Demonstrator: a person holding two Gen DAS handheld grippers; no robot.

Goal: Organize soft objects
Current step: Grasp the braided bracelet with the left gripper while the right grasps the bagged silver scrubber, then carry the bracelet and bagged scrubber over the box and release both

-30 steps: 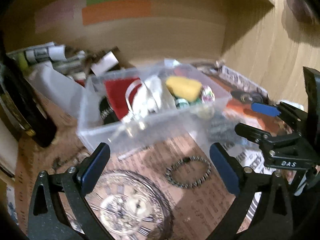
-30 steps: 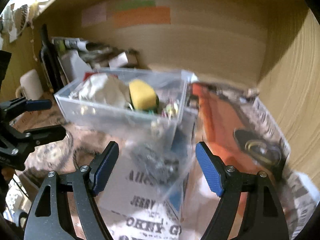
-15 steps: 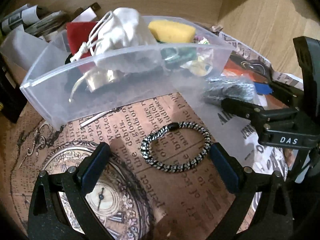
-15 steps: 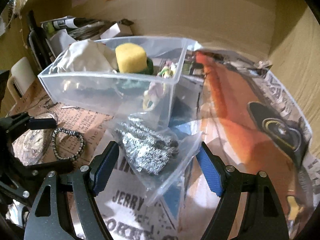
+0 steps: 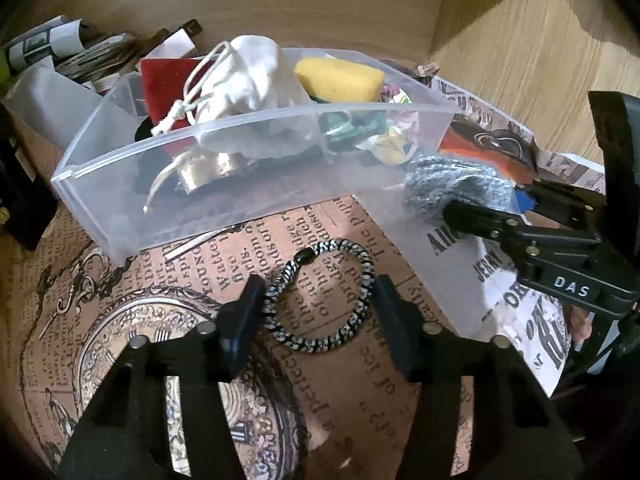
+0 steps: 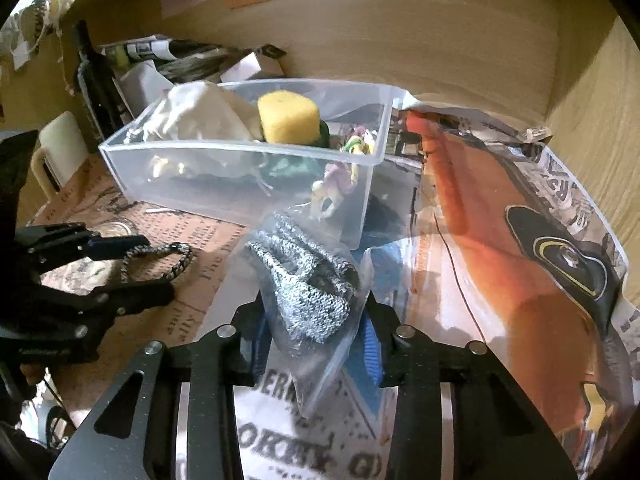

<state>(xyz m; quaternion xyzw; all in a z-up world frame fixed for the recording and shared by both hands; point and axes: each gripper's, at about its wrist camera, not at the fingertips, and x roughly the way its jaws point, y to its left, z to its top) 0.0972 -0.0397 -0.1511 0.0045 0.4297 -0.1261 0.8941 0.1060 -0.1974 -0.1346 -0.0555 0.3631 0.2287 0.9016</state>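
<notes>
Surface [image 5: 404,396]: covered in printed paper, a clock face and old newsprint on the left, an orange poster [image 6: 480,216] on the right; a second ago both cameras stood higher and further back, now they look down close on it.
Clear plastic bin [image 5: 224,196]: sits at the back of the paper and fills more of both views than it did a second ago; inside are a white drawstring pouch [image 5: 256,76], a yellow sponge [image 5: 340,80] and something red behind them.
Clear bag with grey knit cloth [image 6: 308,280]: lies just in front of the bin's right corner, touching its wall; it is now between the right gripper's fingers, where a second ago it lay ahead of them.
Right gripper [image 6: 316,344]: jaws closing and far narrower than a second ago, both blue pads against the sides of the bag, which bunches between them.
Braided black-and-white bracelet [image 5: 320,300]: flat on the newsprint, in front of the bin and apart from it.
Left gripper [image 5: 316,308]: lower than a second ago; jaws closing from wide to about half, one finger just outside each side of the bracelet; I cannot tell whether the pads touch it.
</notes>
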